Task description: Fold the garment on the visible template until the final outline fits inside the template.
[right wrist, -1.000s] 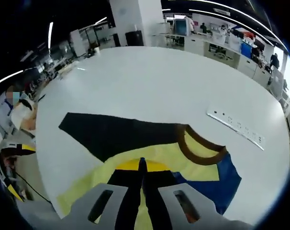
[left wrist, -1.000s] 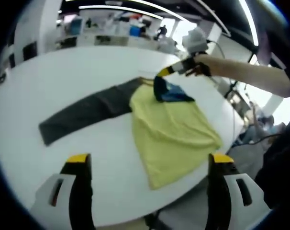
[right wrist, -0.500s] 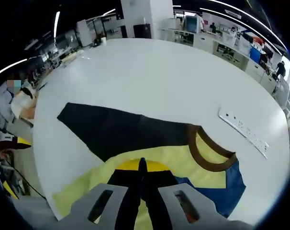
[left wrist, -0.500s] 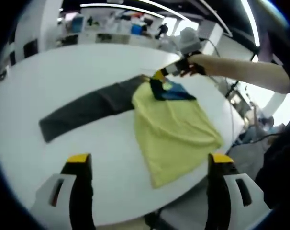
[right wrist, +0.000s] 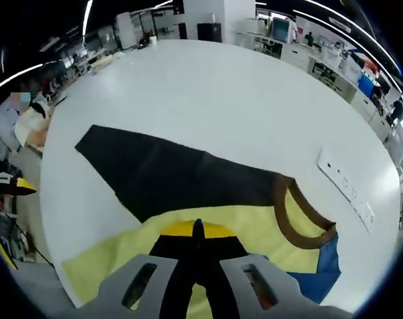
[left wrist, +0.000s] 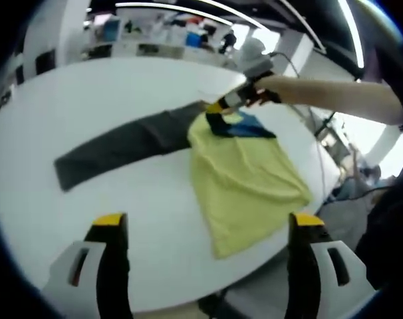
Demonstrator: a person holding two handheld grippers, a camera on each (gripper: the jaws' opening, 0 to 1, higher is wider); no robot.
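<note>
Jaws of the left gripper (left wrist: 205,229) stand spread wide and empty in the foreground of the left gripper view, hanging above the near edge of the white worktop (left wrist: 88,106). Beyond them lies the garment (left wrist: 245,183), yellow body toward the worktop's edge, one dark sleeve (left wrist: 118,146) stretched out flat, a blue part bunched near the collar. Farther off, the right gripper (left wrist: 218,106) has its jaws pressed together on the fabric just beside the brown collar (right wrist: 304,222); its own view shows yellow cloth running into the pinch. My worry is the hem lying near the edge: a long pull could drag it over, or the thin pinch could slip and leave the fold crooked.
</note>
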